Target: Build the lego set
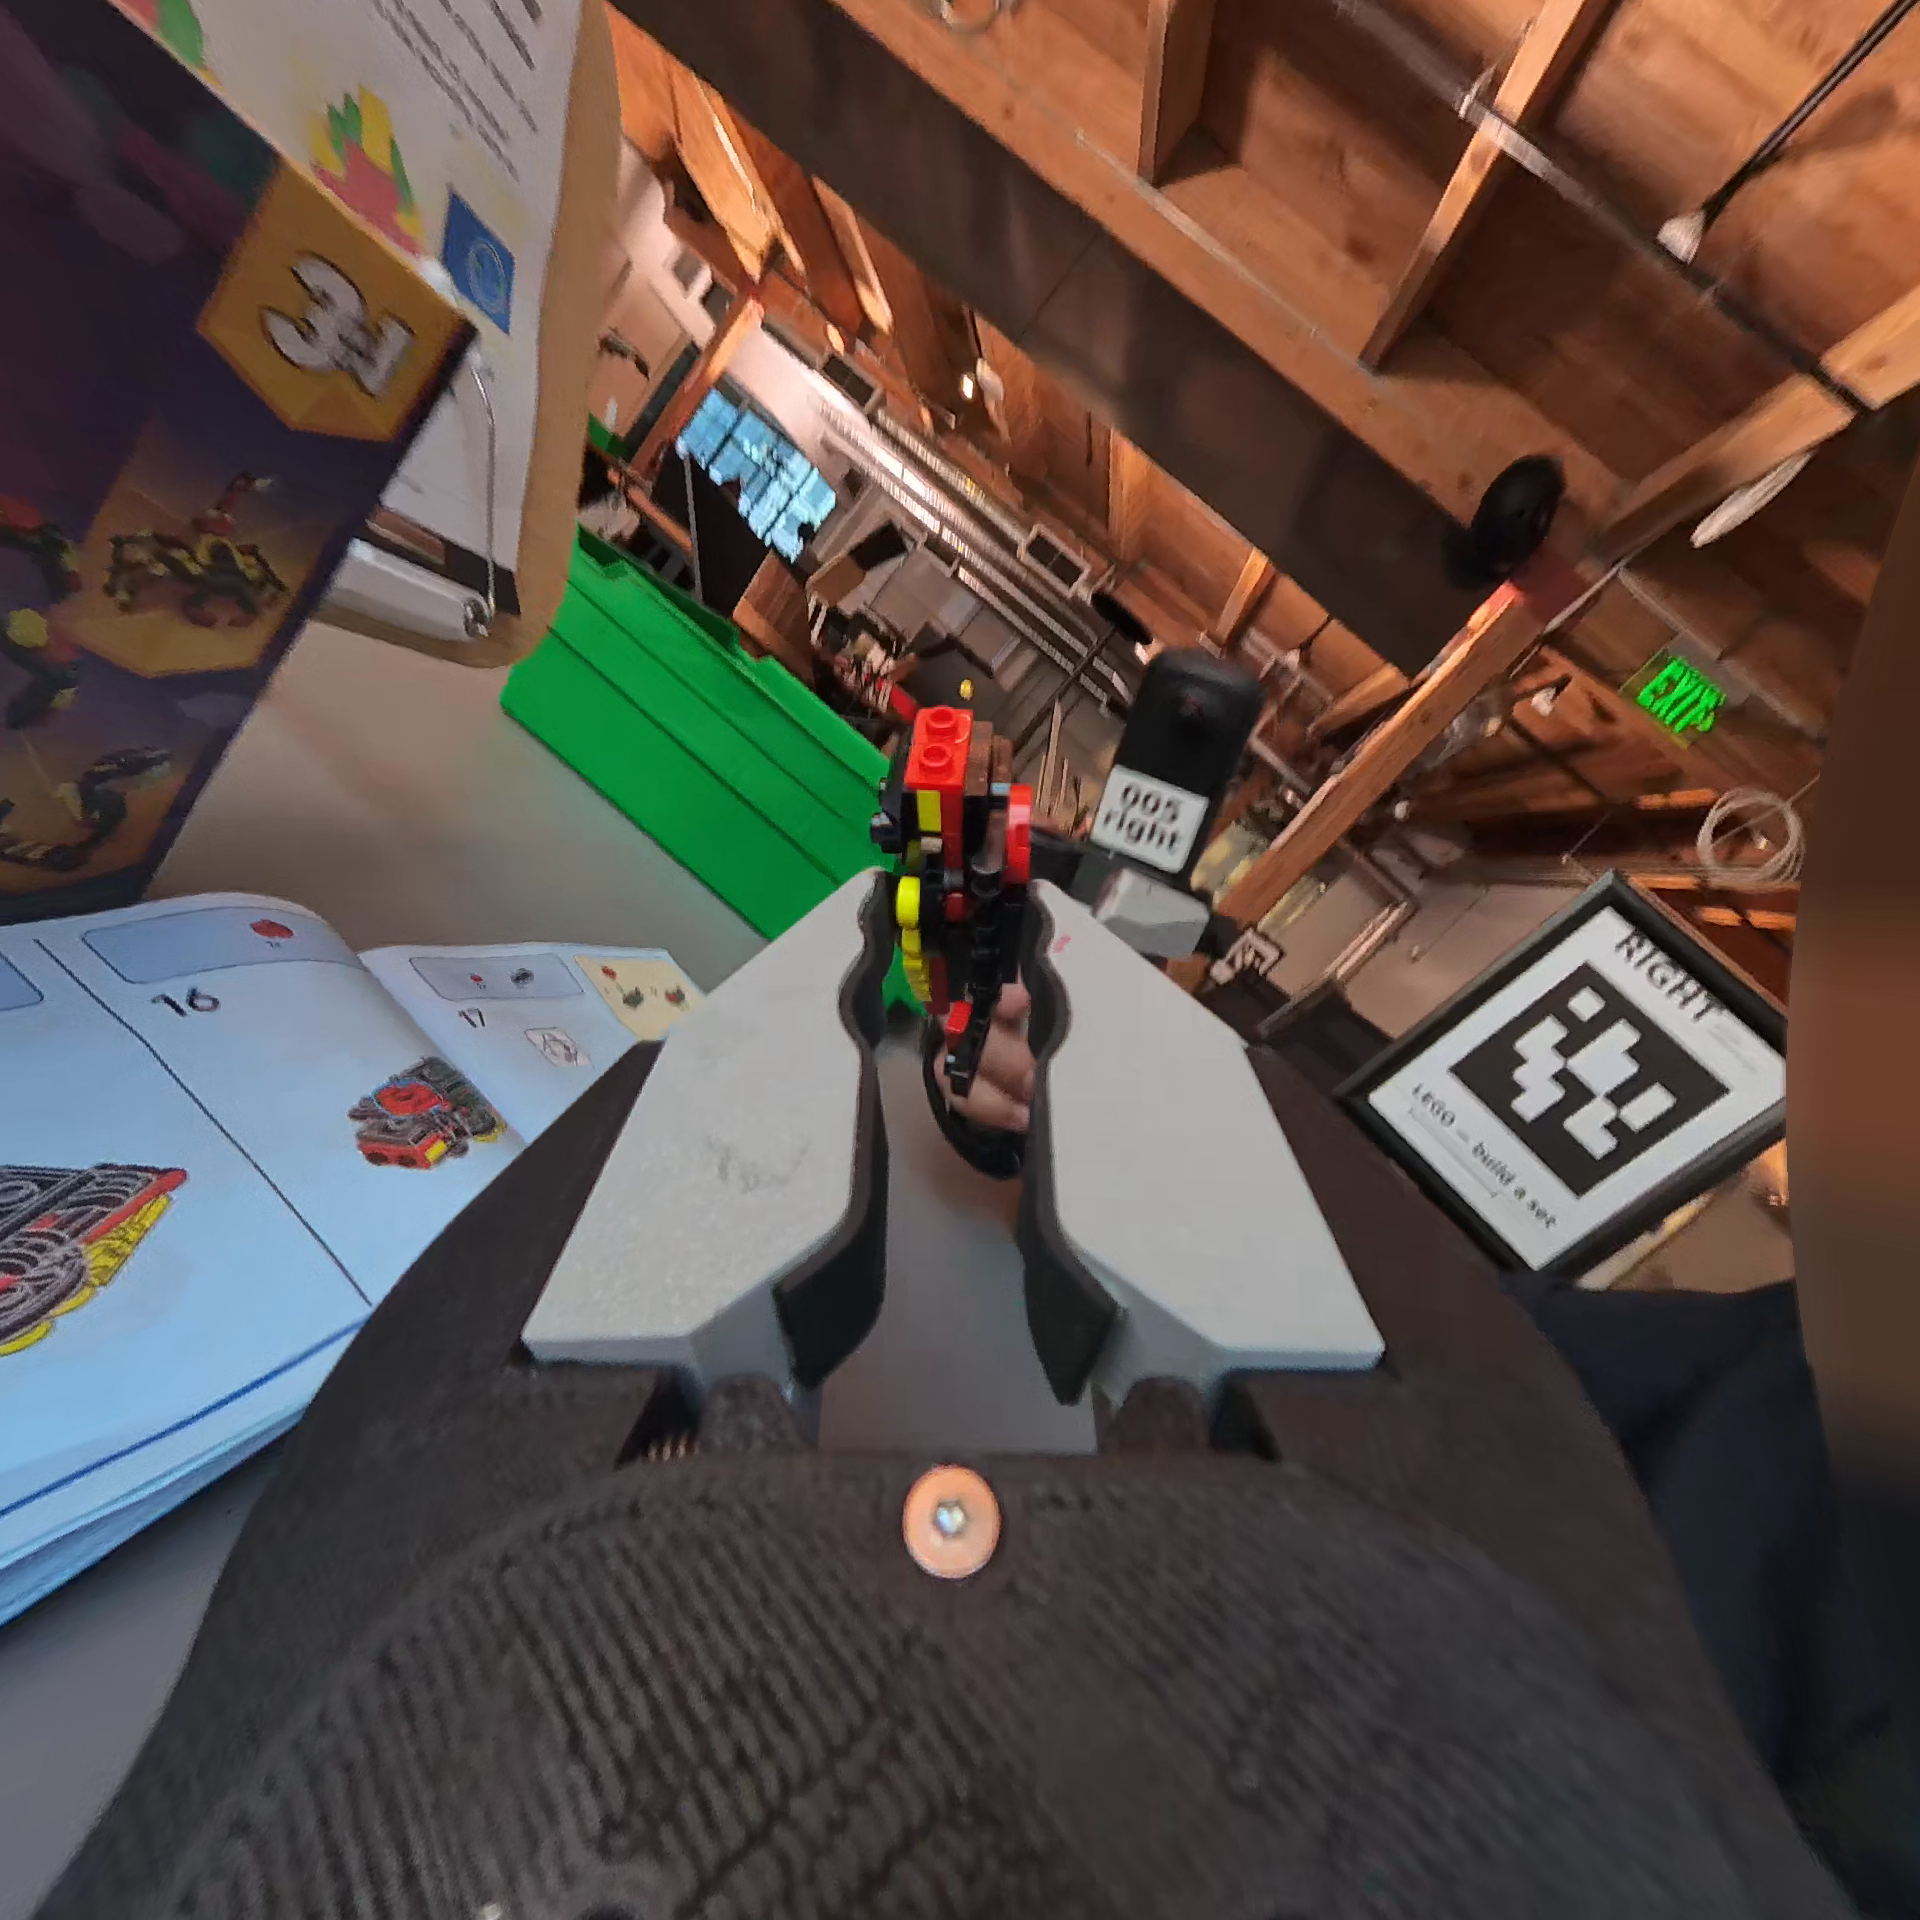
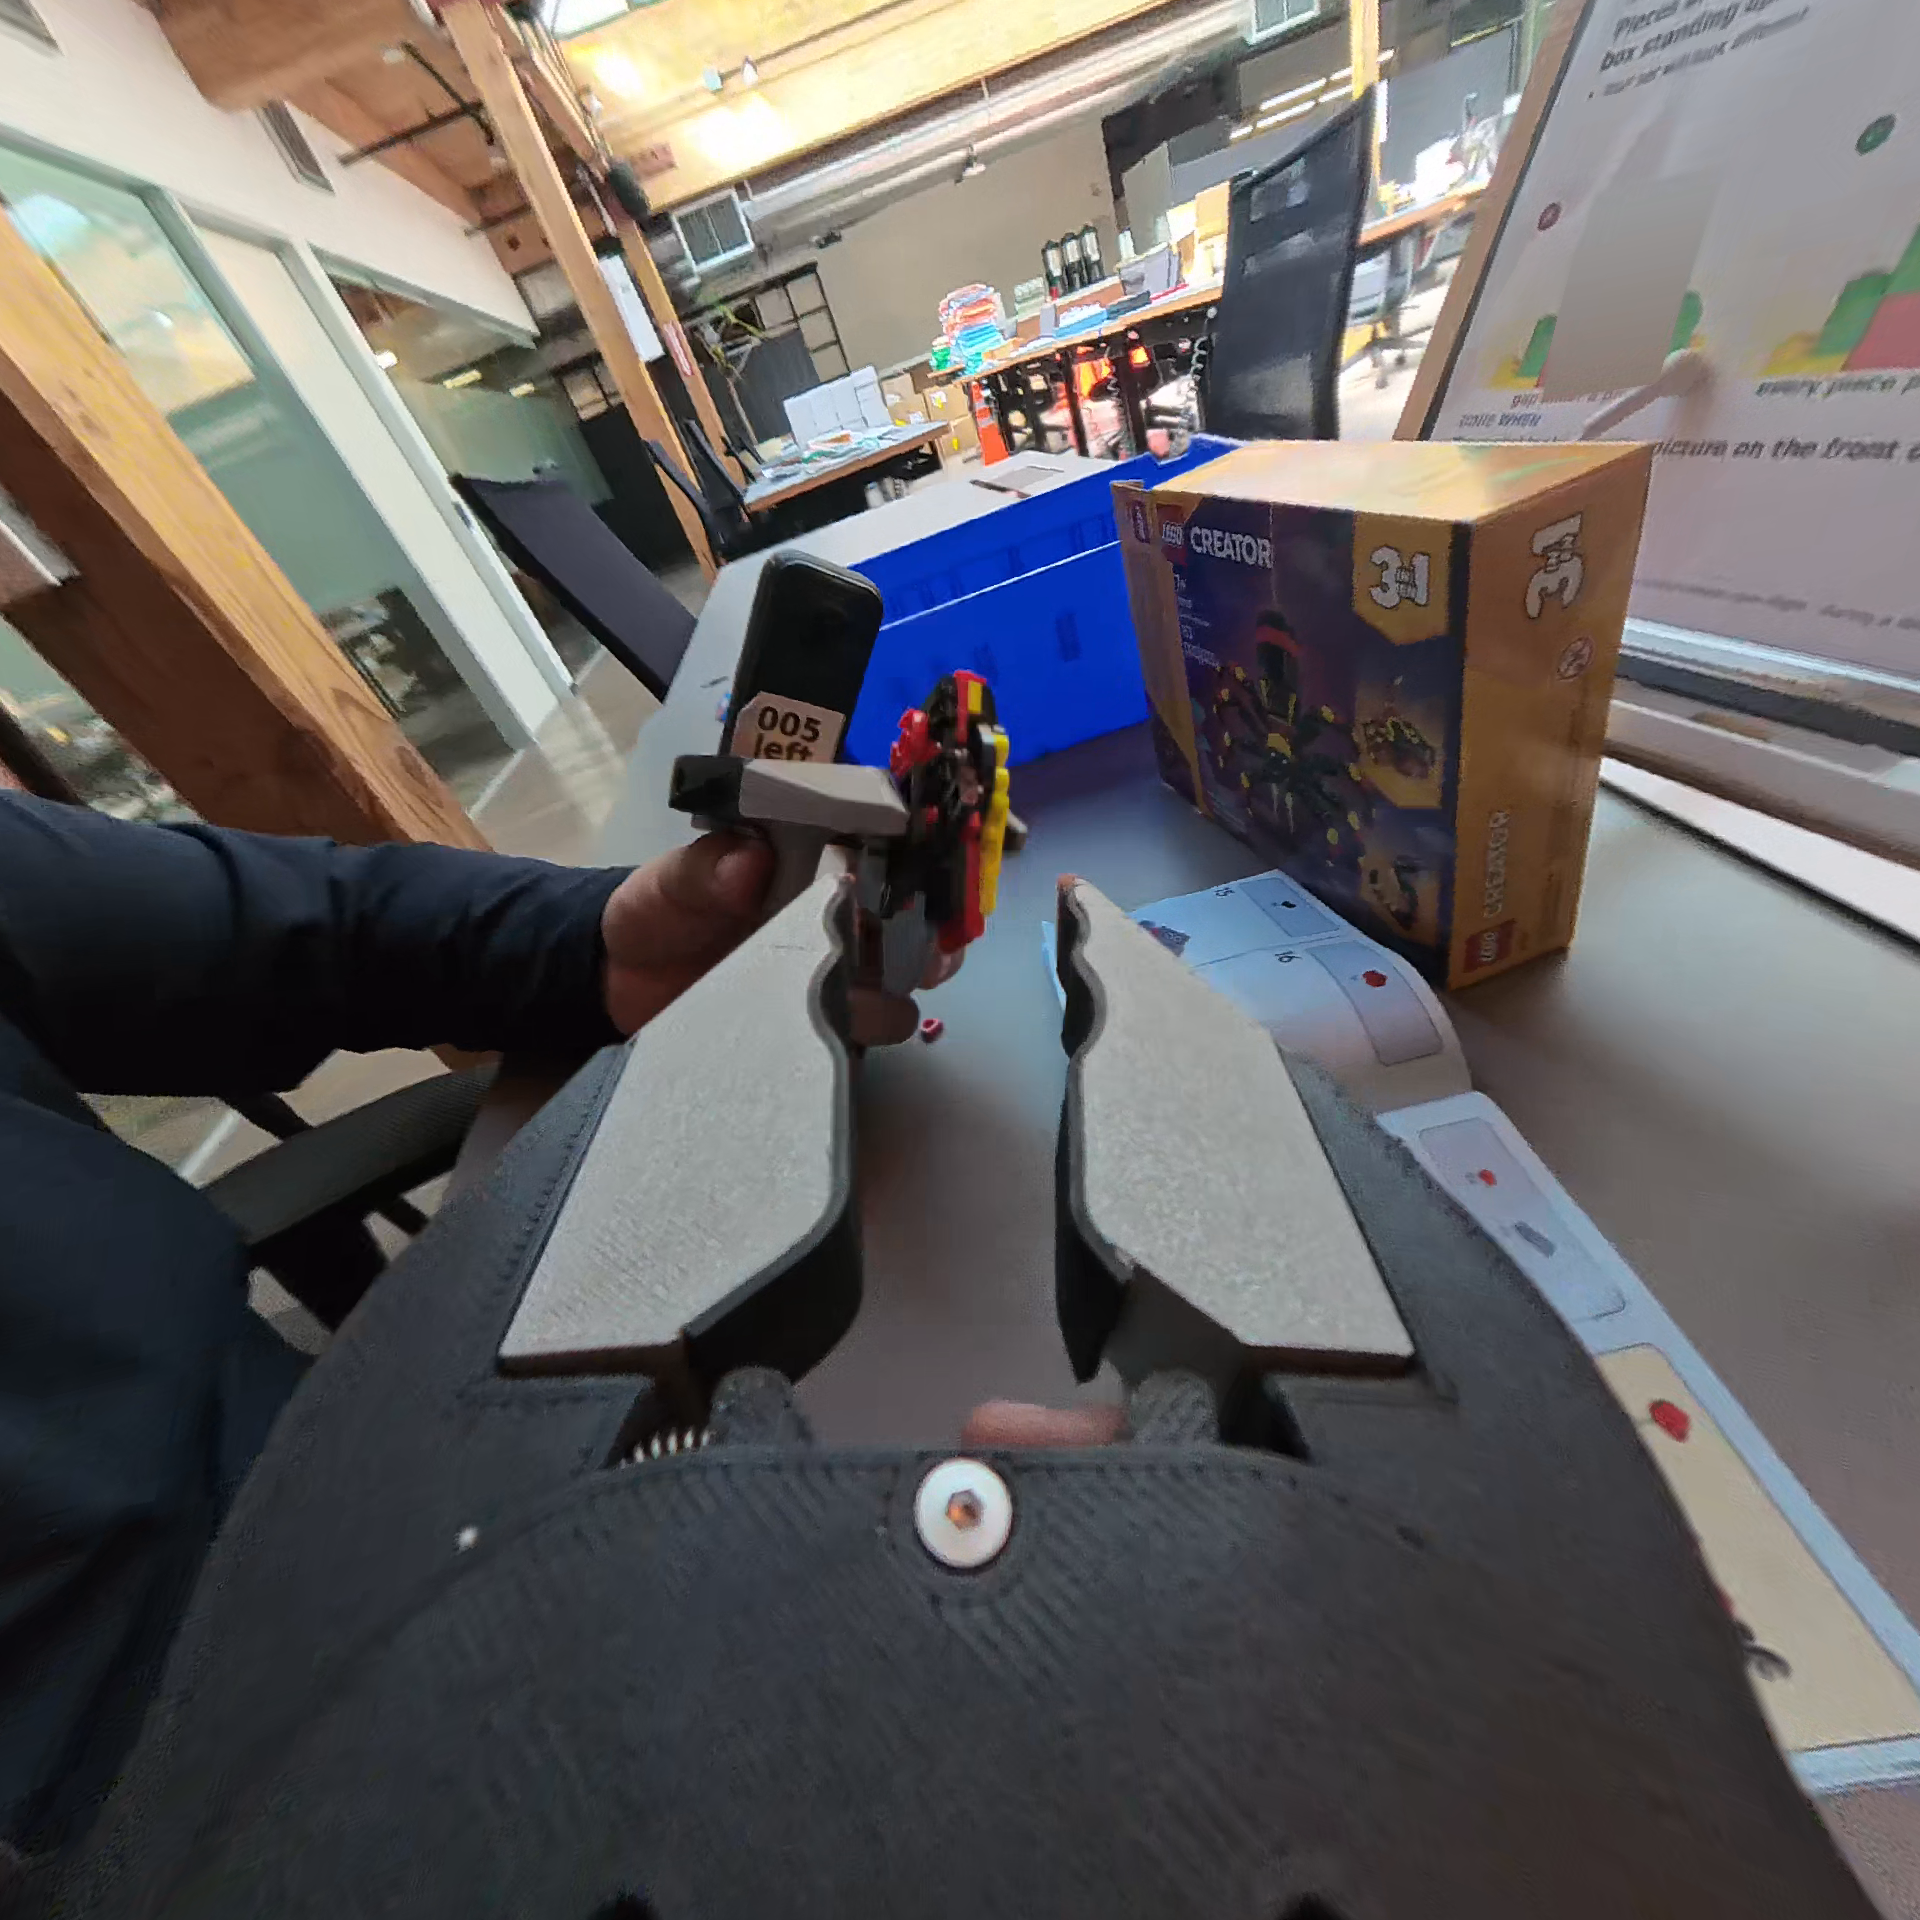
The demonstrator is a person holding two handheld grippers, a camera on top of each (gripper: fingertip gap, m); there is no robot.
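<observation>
My left gripper [image 1: 951, 914] is shut on a small red, black and yellow lego build [image 1: 951, 862] and holds it up above the table. The build and the left gripper [image 2: 883, 831] also show in the right wrist view, with the build [image 2: 951, 800] standing on edge at the fingers. My right gripper [image 2: 951, 904] is open and empty, just in front of and right of the build, not touching it. A tiny red piece [image 2: 932, 1029] lies on the table under the left hand. The other gripper [image 1: 1153, 821] shows beyond the build in the left wrist view.
The open instruction booklet [image 1: 208, 1122] lies on the grey table; it also shows in the right wrist view [image 2: 1382, 1018]. The lego set box [image 2: 1382, 707] stands behind it. A blue bin [image 2: 997, 634], a green bin [image 1: 686, 727], a framed marker sign [image 1: 1569, 1081] and a propped poster board [image 2: 1714, 260] surround the work spot. Less than 4 cm separates the two grippers' tips.
</observation>
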